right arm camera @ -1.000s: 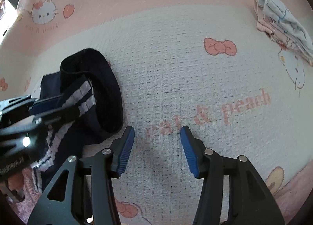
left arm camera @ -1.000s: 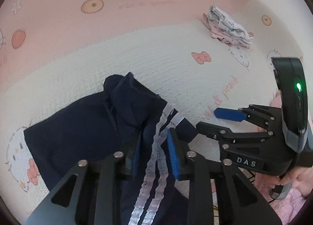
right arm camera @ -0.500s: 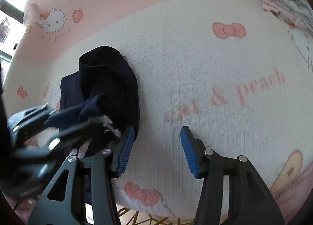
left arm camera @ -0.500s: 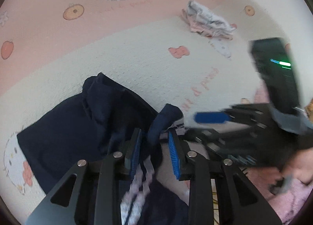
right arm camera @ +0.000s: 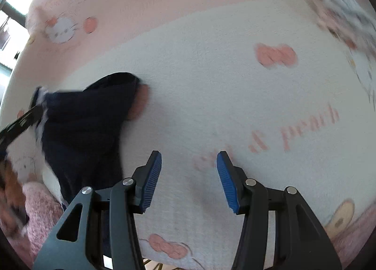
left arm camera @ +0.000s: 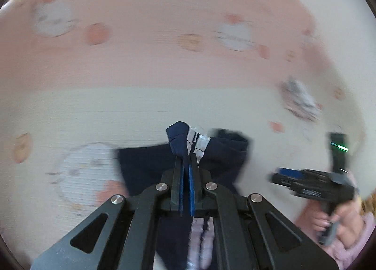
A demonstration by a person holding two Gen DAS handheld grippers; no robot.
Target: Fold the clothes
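The left gripper (left arm camera: 186,164) has just closed, clamped on a bunched fold of the navy trousers (left arm camera: 181,140), whose white stripes show beside its tips; the rest trails onto the blanket (right arm camera: 211,96). Right of the trousers, the right gripper (right arm camera: 189,176) stands half open and empty above bare blanket.

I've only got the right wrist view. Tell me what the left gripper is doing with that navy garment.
Observer: The left gripper has just closed its jaws; they are shut on a bunched fold of the navy garment.
Operator: Say which part it pinched.
Observer: The part with the white stripes, which bulges out past the jaw tips.
Operator: Report what holds my right gripper.
Observer: A hand in a pink fuzzy sleeve grips the handle of the right gripper.
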